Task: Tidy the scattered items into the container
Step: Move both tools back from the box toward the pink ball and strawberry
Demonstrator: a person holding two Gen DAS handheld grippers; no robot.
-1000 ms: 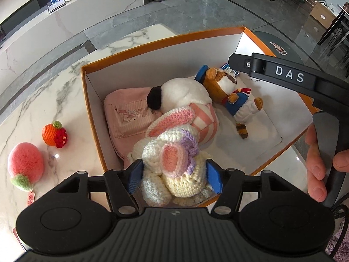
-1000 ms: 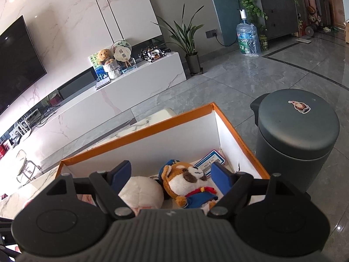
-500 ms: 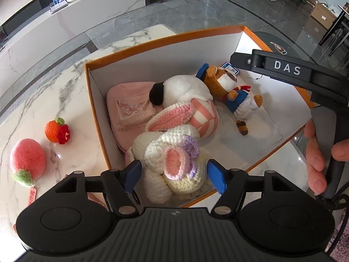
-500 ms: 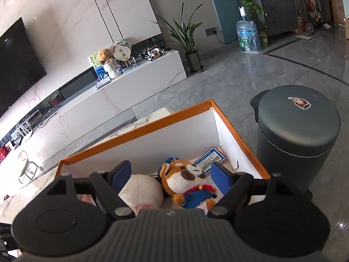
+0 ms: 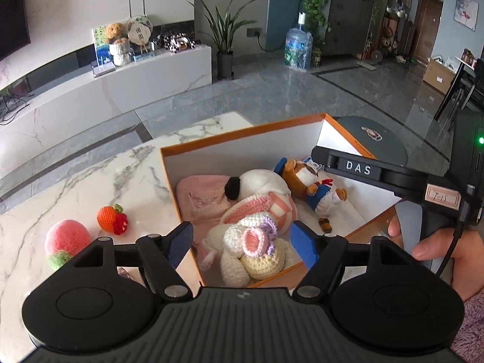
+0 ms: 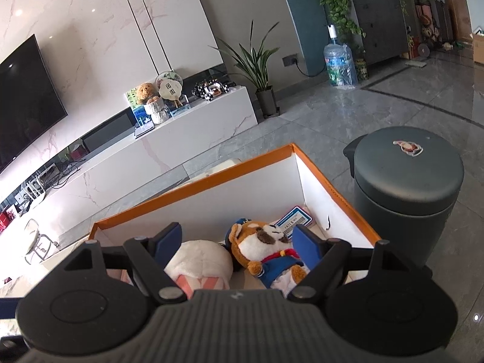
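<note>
Since a second ago the left gripper point(image 5: 243, 242) has lifted and drawn back from the crocheted rabbit point(image 5: 252, 249), and its fingers point(image 5: 181, 241) have just been opening. They now stand wide apart and hold nothing. The rabbit lies in the near corner of the orange box point(image 5: 242, 125), against a white and pink plush toy point(image 5: 266, 189) and a pink pouch point(image 5: 201, 199). A brown plush dog point(image 5: 314, 189) lies further right in the box. Outside it, on the marble table point(image 5: 90, 181), a pink peach toy point(image 5: 67, 240) and an orange crocheted fruit point(image 5: 111, 218) remain. The right gripper point(image 6: 239, 243) hovers over the box, fingers wide and empty.
</note>
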